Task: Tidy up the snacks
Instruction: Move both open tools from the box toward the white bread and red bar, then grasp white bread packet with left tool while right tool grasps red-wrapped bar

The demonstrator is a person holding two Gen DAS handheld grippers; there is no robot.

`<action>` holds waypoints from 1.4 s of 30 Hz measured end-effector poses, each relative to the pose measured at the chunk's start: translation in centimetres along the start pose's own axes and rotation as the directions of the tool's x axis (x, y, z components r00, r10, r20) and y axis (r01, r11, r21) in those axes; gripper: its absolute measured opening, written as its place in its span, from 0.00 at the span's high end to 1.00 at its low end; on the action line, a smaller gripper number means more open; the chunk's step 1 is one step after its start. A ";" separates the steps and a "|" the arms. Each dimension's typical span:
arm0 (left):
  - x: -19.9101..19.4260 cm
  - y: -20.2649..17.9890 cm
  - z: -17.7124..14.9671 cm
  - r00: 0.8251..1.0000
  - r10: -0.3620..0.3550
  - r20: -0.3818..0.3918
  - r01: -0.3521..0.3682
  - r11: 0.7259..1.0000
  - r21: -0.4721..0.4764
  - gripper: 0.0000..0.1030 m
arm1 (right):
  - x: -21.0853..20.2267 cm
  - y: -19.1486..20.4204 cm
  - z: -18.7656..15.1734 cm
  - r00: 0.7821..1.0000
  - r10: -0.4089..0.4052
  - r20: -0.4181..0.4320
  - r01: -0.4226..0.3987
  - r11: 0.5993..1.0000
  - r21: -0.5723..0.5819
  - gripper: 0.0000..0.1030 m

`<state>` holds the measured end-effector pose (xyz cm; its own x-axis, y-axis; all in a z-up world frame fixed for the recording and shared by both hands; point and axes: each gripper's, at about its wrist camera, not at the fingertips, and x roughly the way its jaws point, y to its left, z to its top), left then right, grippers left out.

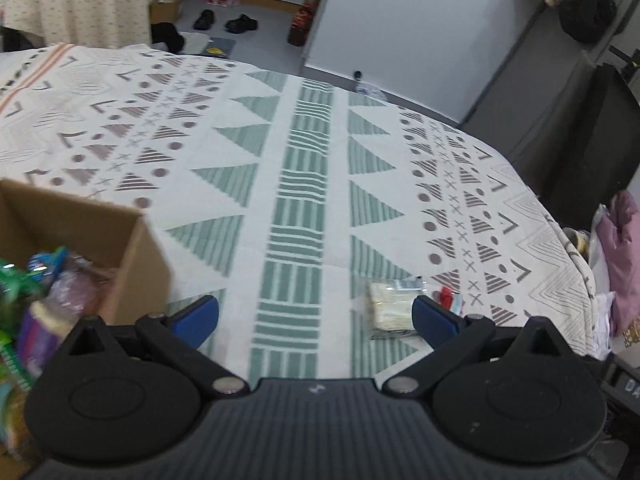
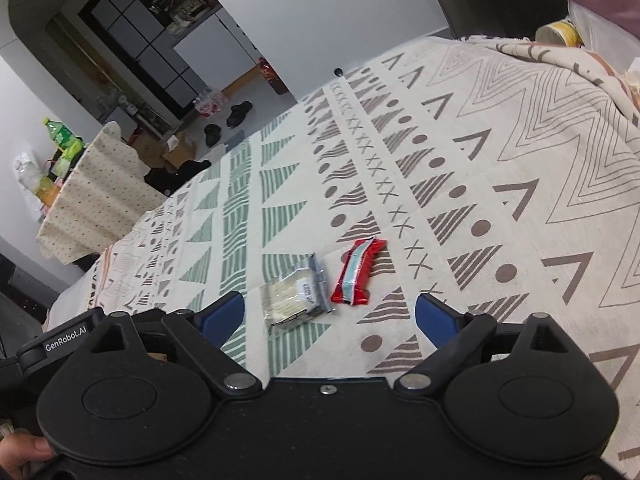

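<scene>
while both grippers hang spread and empty, two snacks lie outside the brown cardboard box [image 1: 136,256].
the clear-wrapped pale cracker pack [image 2: 294,298] and red foil bar [image 2: 358,272] touch; right gripper [image 2: 330,316] may pinch both, left gripper [image 1: 316,316] beside.

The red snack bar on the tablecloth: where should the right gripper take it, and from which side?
Grip the red snack bar across its narrow width near the middle, coming down from above. It lies flat on the tablecloth, its long axis running away from the open right gripper. Cloth is bare on its right; the clear cracker packet lies close on its left.
</scene>
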<state>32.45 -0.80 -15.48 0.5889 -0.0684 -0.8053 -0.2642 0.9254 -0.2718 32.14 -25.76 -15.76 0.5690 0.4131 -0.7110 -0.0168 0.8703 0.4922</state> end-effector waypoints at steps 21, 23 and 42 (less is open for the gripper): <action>10.0 -5.3 0.3 0.987 -0.113 -0.113 0.116 0.993 0.021 0.19 | 5.5 -4.1 2.0 0.999 -0.040 -0.031 0.044 0.987 0.154 0.34; 10.9 -5.6 0.1 0.985 -0.112 -0.130 0.116 0.993 0.024 0.20 | 5.9 -4.3 2.1 0.999 -0.039 -0.024 0.042 0.985 0.164 0.35; 9.7 -1.5 0.4 0.995 0.017 -0.099 -0.019 1.000 -0.020 0.51 | 10.5 0.5 0.9 0.992 -0.118 -0.047 0.116 0.993 -0.036 0.38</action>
<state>38.85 -2.67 -22.74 0.5059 -0.0894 -0.8579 -0.2905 0.9188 -0.2671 38.90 -21.26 -22.55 0.5279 0.3200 -0.7867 0.0195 0.9215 0.3879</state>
